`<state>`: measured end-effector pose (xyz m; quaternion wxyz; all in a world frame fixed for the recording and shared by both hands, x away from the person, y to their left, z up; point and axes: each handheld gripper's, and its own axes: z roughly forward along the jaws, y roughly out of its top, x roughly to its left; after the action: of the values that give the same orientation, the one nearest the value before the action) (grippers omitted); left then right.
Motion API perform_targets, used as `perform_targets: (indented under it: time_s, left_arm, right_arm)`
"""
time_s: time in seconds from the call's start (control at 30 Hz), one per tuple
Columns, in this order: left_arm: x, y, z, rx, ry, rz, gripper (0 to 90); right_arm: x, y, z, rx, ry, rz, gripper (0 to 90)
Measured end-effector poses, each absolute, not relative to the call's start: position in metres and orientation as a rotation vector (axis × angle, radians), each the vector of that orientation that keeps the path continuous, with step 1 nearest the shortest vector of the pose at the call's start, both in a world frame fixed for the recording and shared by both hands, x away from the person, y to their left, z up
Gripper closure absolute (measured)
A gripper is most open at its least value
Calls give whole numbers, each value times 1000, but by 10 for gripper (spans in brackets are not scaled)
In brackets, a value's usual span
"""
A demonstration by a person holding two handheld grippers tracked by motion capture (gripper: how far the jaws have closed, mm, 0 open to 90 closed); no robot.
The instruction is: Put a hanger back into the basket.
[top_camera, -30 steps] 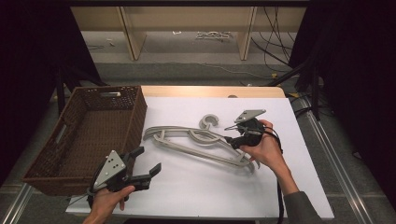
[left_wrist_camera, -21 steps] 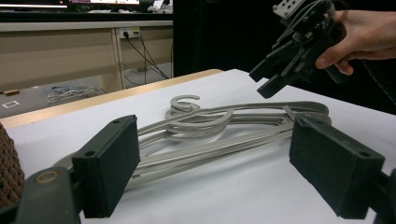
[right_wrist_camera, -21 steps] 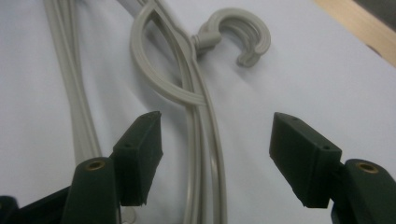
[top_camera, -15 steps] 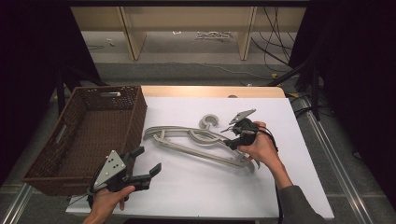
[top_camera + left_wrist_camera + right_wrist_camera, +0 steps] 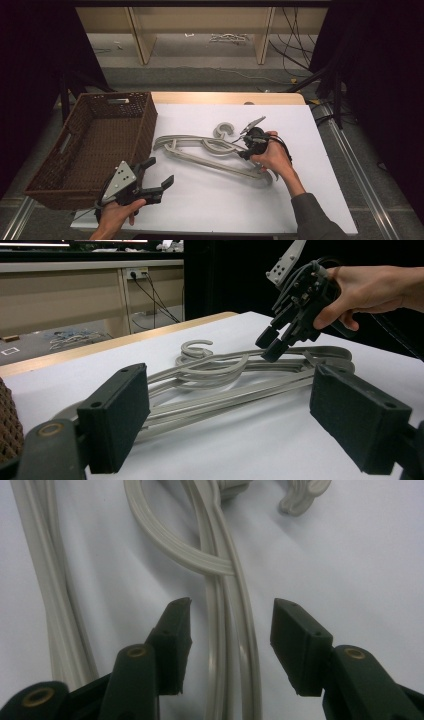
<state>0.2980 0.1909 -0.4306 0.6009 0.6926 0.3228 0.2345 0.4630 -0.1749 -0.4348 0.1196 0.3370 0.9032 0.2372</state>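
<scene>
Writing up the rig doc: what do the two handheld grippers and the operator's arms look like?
Both the left gripper and the right gripper are black with flat rectangular jaw pads, each topped by a grey three-cornered plate. A black cable trails from the right one. The right forearm wears a grey sleeve.

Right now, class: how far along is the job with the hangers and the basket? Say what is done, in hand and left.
Done: nothing yet; the wicker basket holds no hanger. In hand: the right gripper straddles a bar of the grey hangers, its jaws just closing, pads not yet touching. The left gripper waits open near the table's front edge. Left: probably gripping, lifting and moving the hangers to the basket.
</scene>
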Motion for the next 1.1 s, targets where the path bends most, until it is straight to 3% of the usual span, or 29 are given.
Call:
perform_targets:
  time_s: [0.5, 1.1]
  left_arm:
    - [299, 187, -432, 1619, 743, 521, 161]
    - [295, 184, -432, 1643, 716, 512, 162]
  right_arm:
    - [476, -166, -452, 1020, 2692, 651, 646]
    - [469, -162, -438, 940, 2696, 627, 802]
